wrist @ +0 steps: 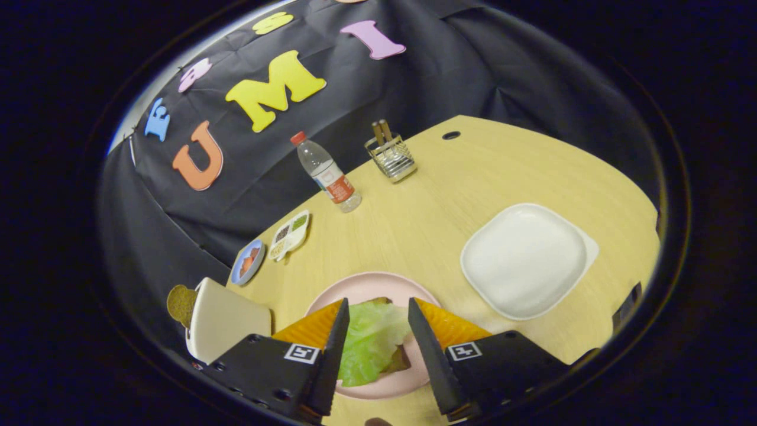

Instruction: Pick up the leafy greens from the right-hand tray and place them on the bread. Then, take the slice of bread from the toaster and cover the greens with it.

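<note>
Leafy greens (369, 340) lie on a slice of bread (397, 358) on the pink plate (361, 287), between the two fingers of the tongs (378, 334). The tongs are wide apart and hold nothing. A toaster (222, 325) with bread (180, 305) stands just left. A white tray (523, 260) sits on the bench (426, 195) to the right.

— What sits between the tongs (378, 349)?

— A leaf of greens (371, 343), lying on a slice of bread (402, 358) on the pink plate (366, 285), low in the middle of the frame. The fingers stand apart, one on each side of the leaf, gripping nothing.

— And around it?

— A toaster (227, 325) at lower left with a slice (180, 305) poking out. An empty white tray (525, 259) to the right on the wooden surface (426, 201). A water bottle (327, 173) and a wire holder (391, 157) stand higher up.
</note>
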The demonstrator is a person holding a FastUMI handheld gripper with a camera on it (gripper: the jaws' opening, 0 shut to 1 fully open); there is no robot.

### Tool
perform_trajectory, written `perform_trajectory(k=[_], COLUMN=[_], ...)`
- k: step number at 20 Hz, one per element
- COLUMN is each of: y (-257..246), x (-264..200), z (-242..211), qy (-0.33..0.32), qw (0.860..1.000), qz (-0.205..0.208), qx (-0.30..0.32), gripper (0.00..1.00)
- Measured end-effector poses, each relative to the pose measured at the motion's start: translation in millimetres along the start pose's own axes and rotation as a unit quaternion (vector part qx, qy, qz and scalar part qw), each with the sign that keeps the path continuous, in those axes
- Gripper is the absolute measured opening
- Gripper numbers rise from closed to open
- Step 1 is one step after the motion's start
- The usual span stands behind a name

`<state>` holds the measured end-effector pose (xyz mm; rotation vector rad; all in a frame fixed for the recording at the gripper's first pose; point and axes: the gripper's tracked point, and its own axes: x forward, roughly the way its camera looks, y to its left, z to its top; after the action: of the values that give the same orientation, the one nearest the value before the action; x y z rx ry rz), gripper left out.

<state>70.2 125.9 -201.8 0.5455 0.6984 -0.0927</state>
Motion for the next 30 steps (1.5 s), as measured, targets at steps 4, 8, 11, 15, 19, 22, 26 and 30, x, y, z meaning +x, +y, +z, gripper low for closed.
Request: perform_trajectory(k=[4,8,11,15,19,22,26,30], y=[22,79,139,215,277,306,327,339], x=[-24,-64,-89,-101,-84,-62,-40,-18], z=[24,40,25,-10,-56,-86,-101,-104], qy=[-0.068,-0.157,-0.192,-0.206,-0.197,-0.175,-0.174,-0.172], qw=[0.996,0.978,0.967,0.96,0.955,0.953,0.948,0.943], qz=[0.006,0.02,0.056,0.099,0.114,0.111,0.086,0.063], qx=[-0.061,-0.133,-0.157,-0.162,-0.191,-0.22,-0.253,-0.276], gripper=[0.89,0.96,0.96,0.95,0.96,0.96,0.96,0.92])
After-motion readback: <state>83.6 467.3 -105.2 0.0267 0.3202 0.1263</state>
